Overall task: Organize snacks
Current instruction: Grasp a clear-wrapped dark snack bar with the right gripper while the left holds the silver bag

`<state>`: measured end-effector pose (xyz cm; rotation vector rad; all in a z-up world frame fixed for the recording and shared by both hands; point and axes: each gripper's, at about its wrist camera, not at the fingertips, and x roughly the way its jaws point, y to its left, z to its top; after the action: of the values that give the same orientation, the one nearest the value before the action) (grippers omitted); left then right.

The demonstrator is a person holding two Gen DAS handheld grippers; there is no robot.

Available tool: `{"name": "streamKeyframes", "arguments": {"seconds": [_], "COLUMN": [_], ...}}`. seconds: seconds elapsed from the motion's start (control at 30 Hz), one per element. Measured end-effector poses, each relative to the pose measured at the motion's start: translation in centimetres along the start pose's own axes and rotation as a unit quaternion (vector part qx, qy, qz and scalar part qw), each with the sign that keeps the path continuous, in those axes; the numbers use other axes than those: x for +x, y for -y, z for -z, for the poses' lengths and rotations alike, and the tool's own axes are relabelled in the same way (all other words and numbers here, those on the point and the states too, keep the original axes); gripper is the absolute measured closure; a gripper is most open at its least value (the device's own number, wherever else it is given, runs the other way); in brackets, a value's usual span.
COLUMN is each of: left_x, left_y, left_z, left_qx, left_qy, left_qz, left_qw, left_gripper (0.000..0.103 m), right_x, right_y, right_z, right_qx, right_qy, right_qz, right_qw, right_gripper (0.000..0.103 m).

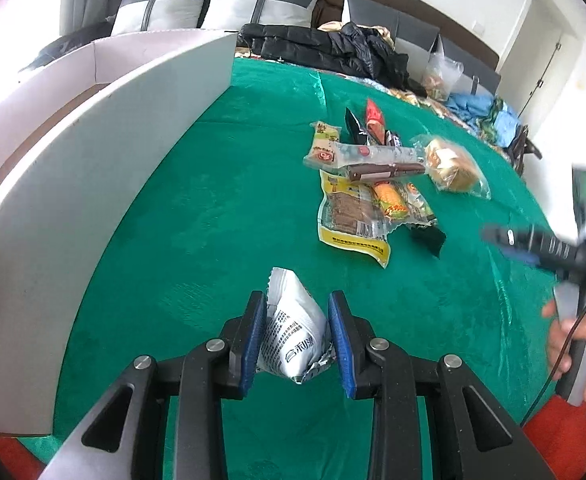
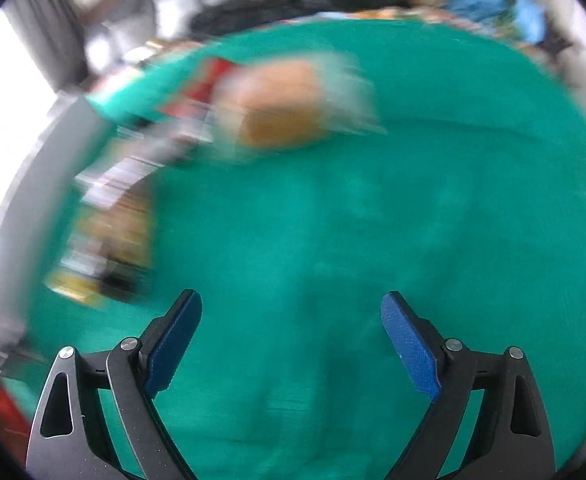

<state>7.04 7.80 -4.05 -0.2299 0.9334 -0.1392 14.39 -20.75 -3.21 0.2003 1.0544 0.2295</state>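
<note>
Right now my left tongs point(image 1: 296, 332) are clamped on a silver snack packet point(image 1: 293, 330), the two blue pads pressing its sides so the foil crumples between them, and it looks raised clear of the green cloth point(image 1: 213, 220) that covers the table. The packet's long axis runs forward, away from me, along the line the tongs point. What the coming move turns on, as I judge it, is the white box point(image 1: 93, 168): its wall stands to the left of the held packet and close by, so a short swing leftward and over the rim should drop the packet in. My right tongs point(image 2: 291, 340) stand wide open with nothing between them; that view is badly blurred. The remaining snack pile point(image 1: 389, 184) lies ahead and to the right of my left tongs, well apart from them, with a wrapped bun point(image 1: 453, 168) at its right edge. In the left view the person's hand point(image 1: 585, 356) holding the right tongs sits at the far right, so the right side is nearer the pile and better placed for the next pick.
</note>
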Motion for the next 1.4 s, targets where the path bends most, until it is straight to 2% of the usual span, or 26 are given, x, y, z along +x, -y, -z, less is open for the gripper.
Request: {"name": "streamKeyframes", "arguments": {"seconds": [0.1,0.17,0.2,0.23,0.3,0.4,0.57,0.67,0.73,0.8,0.97,1.03,1.07,1.1,1.13,1.27,1.4], "left_x": [-0.3,-0.6,-0.9,-1.1,-1.4,-1.3,-1.1,-1.1,-1.0,-1.1,-1.8,-1.9,-1.9,-1.9,-1.9,-1.6,-1.5], "left_y": [-0.2,-0.3,-0.5,-0.6,-1.1,-1.6,-1.4,-1.0,-0.9,-0.7,-0.6,-0.5,-0.6,-0.6,-0.6,-0.5,-0.3], "left_z": [0.3,0.5,0.7,0.8,0.9,0.7,0.5,0.4,0.3,0.3,0.8,0.8,0.9,0.9,1.0,0.9,0.9], "left_qx": [0.006,0.012,0.015,0.014,0.010,0.003,0.007,0.010,0.013,0.017,0.027,0.026,0.025,0.025,0.025,0.026,0.029], "left_qy": [0.003,0.006,0.008,0.009,0.014,0.017,0.019,0.020,0.020,0.020,0.025,0.024,0.024,0.024,0.024,0.023,0.022], "left_qz": [0.005,0.003,0.002,0.003,0.009,0.019,0.034,0.038,0.038,0.035,0.023,0.019,0.018,0.018,0.018,0.023,0.028], "left_qw": [1.0000,0.9999,0.9999,0.9999,0.9998,0.9997,0.9992,0.9990,0.9990,0.9990,0.9990,0.9992,0.9992,0.9992,0.9992,0.9991,0.9989], "left_gripper": [0.071,0.071,0.071,0.071,0.071,0.071,0.071,0.071,0.071,0.071,0.071,0.071,0.071,0.071,0.071,0.071,0.071], "right_x": [0.6,2.7,4.1,5.3,5.9,4.6,0.8,-0.4,-0.9,-1.0,1.6,3.5,4.2,5.0,5.7,4.4,0.7], "right_y": [-5.6,-8.6,-9.8,-10.3,-10.1,-8.9,-5.1,-2.9,-2.7,-4.1,-9.5,-11.1,-11.3,-11.6,-11.9,-10.9,-8.2], "right_z": [-2.2,-2.9,-3.1,-3.1,-3.2,-2.8,0.0,1.2,1.2,0.5,-1.5,-2.5,-2.0,-1.8,-1.7,-1.3,0.5], "right_qx": [-0.060,-0.110,-0.136,-0.147,-0.128,-0.113,-0.106,-0.088,-0.102,-0.116,-0.146,-0.149,-0.149,-0.147,-0.145,-0.129,-0.115], "right_qy": [-0.001,-0.031,-0.057,-0.084,-0.104,-0.115,-0.145,-0.162,-0.147,-0.124,-0.074,-0.081,-0.088,-0.098,-0.106,-0.118,-0.135], "right_qz": [-0.042,-0.034,-0.023,-0.019,-0.031,-0.048,-0.045,-0.014,0.005,0.007,-0.003,-0.005,-0.001,-0.001,-0.004,-0.033,-0.092], "right_qw": [0.997,0.993,0.989,0.985,0.986,0.986,0.983,0.983,0.984,0.985,0.987,0.985,0.985,0.984,0.984,0.984,0.980], "right_gripper": [0.012,0.017,0.033,0.066,0.077,0.084,0.088,0.079,0.056,0.044,0.045,0.044,0.044,0.056,0.086,0.088,0.088]}}
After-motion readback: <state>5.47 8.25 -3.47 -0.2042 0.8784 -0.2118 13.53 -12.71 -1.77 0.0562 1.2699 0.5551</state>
